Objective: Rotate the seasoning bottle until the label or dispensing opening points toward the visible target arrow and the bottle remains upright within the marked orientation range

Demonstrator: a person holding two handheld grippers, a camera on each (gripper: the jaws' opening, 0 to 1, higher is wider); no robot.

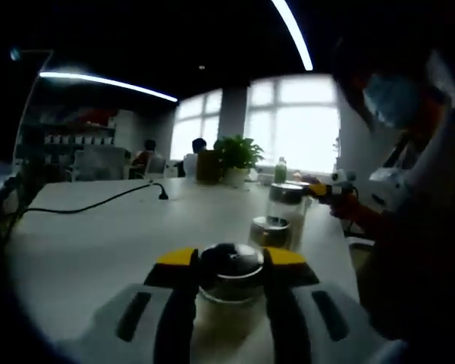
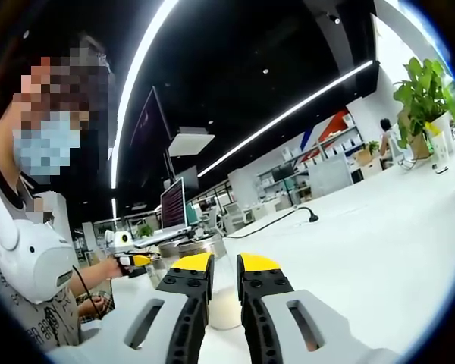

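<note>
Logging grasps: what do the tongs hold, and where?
Left tongs grip a glass seasoning bottle just below its metal cap. Right tongs: cannot tell.

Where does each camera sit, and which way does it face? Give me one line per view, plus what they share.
Left gripper view: rides the left claw, whose jaws clamp a lidded jar; faces along the table toward the plant; the person's hand is at right.
Right gripper view: rides the right claw; faces across the table; the person's shirt is at left.
Shared: table, plant, cable.
</note>
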